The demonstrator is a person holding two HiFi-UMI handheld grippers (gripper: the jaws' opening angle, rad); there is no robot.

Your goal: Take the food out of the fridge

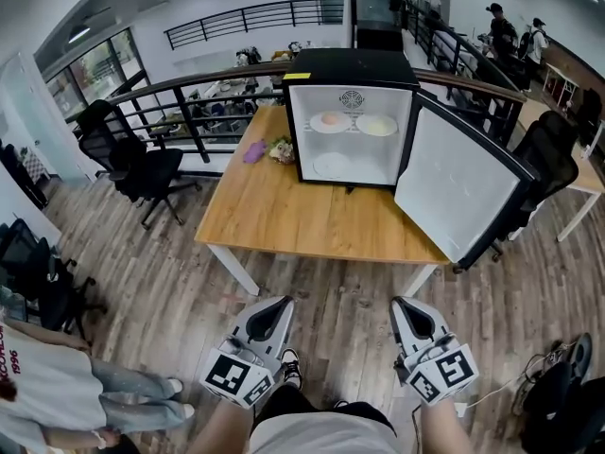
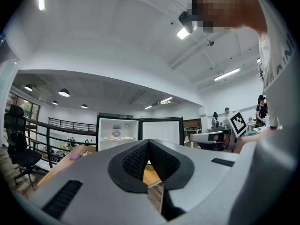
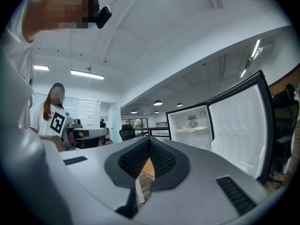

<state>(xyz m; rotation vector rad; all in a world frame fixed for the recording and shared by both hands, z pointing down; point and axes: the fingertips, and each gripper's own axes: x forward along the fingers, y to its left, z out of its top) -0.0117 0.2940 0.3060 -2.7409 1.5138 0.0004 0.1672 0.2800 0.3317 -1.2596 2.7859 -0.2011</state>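
1. While both grippers are held low over the wooden floor (image 1: 180, 291), short of the table (image 1: 284, 218), we record the fridge (image 1: 352, 67) standing at the table's far side. Its door (image 1: 463, 192) is swung wide open to the right.
2. Food remains inside the fridge. On the upper shelf sit 2 plates side by side: the left plate (image 1: 330, 121) carries something orange-pink and the right plate (image 1: 376, 125) something pale yellow. 1 white lower plate (image 1: 333, 165) rests on the level beneath; we cannot make out what is on it.
3. We find the left gripper (image 1: 281, 302) with its jaws closed. The ribbed pads meet at the tips and nothing is gripped. In the left gripper view, the narrow wedge below the tips shows only table edge and floor.
4. We find the right gripper (image 1: 403, 302) in the same condition, with pads together at the tips and nothing between them.
5. Both grippers point level toward the open fridge and are well apart from it and from the plates.
6. On the table just left of the fridge lie a purple item (image 1: 253, 151) and a small mixed cluster (image 1: 282, 149) beside it.
7. A black office chair (image 1: 142, 170) stands beyond the table's left end. A person (image 1: 57, 391) stands at the lower left of the head view.
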